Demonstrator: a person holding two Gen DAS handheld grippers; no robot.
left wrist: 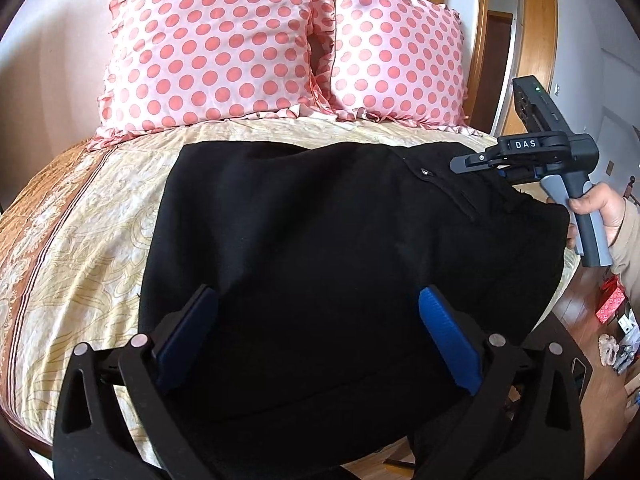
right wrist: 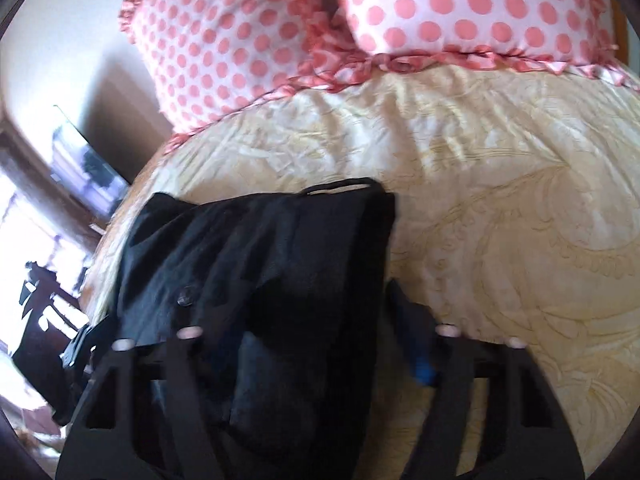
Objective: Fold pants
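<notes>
Black pants (left wrist: 320, 220) lie folded across the cream bedspread (left wrist: 100, 264), waist end to the right with a button (left wrist: 424, 174). My left gripper (left wrist: 320, 320) hovers over the near part of the pants, its blue pads (left wrist: 448, 336) spread wide and open, with cloth below and between them. My right gripper (left wrist: 476, 160), held by a hand (left wrist: 596, 208), reaches in at the waistband. In the blurred right wrist view the pants (right wrist: 260, 248) fill the lower left. The waist corner lies between the jaws of the right gripper (right wrist: 324, 320), which stand apart. Its left finger is hidden by cloth.
Two pink polka-dot pillows (left wrist: 216, 48) (right wrist: 460, 4) lean at the head of the bed. The patterned bedspread (right wrist: 500, 220) stretches bare to the right of the pants. The bed's right edge drops to a wooden floor with small items (left wrist: 612, 304). A doorway (left wrist: 496, 64) stands behind.
</notes>
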